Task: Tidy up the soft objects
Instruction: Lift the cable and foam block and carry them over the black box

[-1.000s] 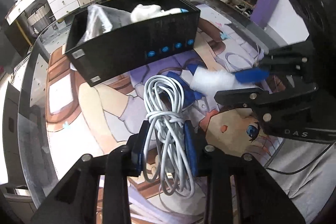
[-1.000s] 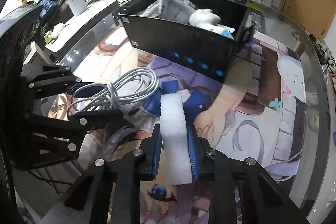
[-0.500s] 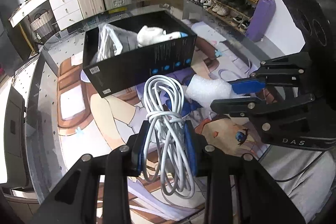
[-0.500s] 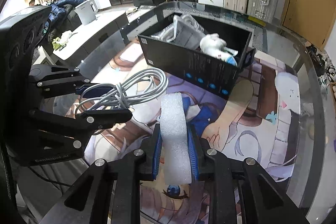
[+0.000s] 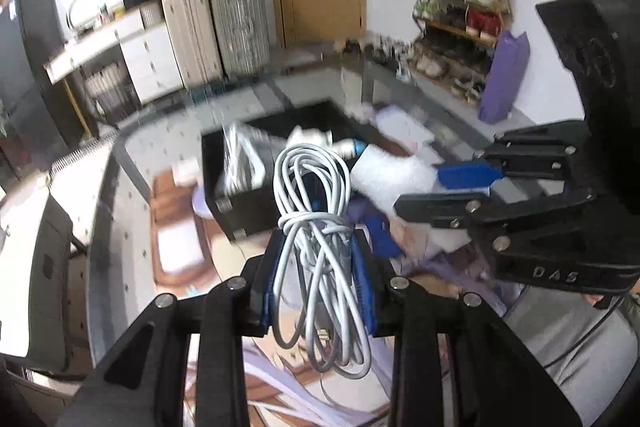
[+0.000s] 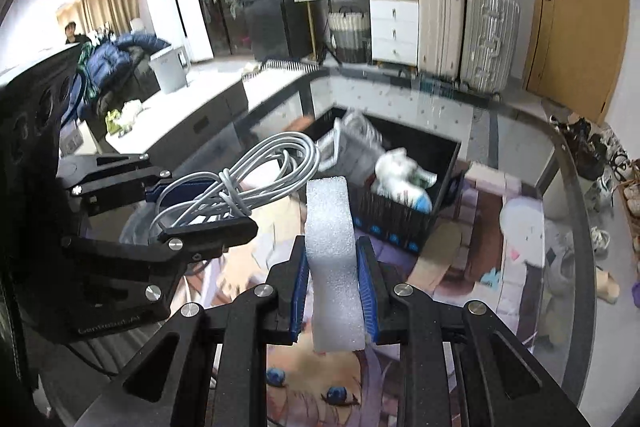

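Two grippers are clenching loads: your left (image 5: 318,279) gripping a cable (image 5: 316,227), your right (image 6: 333,283) foam (image 6: 330,247); the box (image 6: 404,227) is lying ahead, frame centre.

Both wrist views face the black box (image 5: 256,187) (image 6: 404,223) (from above).

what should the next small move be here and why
Probably carry both forward over the black box and lower them. The left gripper grips the white cable, the right gripper the foam block, both lifted short of the box, which is open-topped.
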Action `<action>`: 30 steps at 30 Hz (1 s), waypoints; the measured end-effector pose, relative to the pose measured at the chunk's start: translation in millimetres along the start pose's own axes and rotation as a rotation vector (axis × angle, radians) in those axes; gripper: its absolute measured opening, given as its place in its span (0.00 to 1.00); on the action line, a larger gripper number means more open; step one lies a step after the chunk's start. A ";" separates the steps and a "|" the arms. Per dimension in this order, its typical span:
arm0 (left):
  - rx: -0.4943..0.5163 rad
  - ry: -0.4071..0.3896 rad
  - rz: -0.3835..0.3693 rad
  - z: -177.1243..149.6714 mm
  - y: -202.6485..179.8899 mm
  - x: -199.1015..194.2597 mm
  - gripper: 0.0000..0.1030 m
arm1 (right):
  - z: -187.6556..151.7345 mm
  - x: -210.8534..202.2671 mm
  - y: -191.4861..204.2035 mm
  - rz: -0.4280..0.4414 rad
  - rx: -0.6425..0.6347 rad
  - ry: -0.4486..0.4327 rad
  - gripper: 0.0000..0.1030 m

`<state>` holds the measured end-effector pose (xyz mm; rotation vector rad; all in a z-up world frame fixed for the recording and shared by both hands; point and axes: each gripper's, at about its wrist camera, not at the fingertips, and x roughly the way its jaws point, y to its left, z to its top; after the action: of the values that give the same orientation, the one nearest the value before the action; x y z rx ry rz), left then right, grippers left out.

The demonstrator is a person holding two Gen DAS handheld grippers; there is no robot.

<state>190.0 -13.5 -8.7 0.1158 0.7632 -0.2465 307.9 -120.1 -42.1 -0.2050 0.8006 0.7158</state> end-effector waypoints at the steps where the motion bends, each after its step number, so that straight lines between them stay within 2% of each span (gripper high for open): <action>1: -0.003 -0.021 -0.001 2.9 1.1 -3.7 0.30 | 3.3 -2.3 0.8 -0.001 0.000 -0.015 0.23; 7: -0.019 -0.116 0.019 20.6 12.8 -16.3 0.30 | 24.3 -18.9 3.0 -0.043 0.005 -0.121 0.23; 9: -0.020 -0.147 0.047 25.6 19.5 -17.2 0.30 | 28.5 -20.0 3.2 -0.048 0.009 -0.135 0.23; 14: -0.045 -0.165 0.067 37.7 33.9 -3.9 0.30 | 42.6 -15.7 -2.8 -0.089 0.012 -0.169 0.23; 17: -0.070 -0.179 0.053 44.4 41.6 4.2 0.30 | 51.5 -9.3 -9.3 -0.126 0.012 -0.207 0.23; 21: -0.099 -0.213 0.046 55.2 52.2 13.3 0.30 | 58.2 7.0 -22.2 -0.152 0.040 -0.207 0.23; 30: -0.184 -0.177 0.022 64.1 69.9 54.8 0.30 | 74.4 55.3 -54.2 -0.176 0.091 -0.164 0.23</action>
<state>289.3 31.8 0.1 -0.0713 0.6047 -0.1618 413.3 -101.1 -35.3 -0.1306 0.6485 0.5215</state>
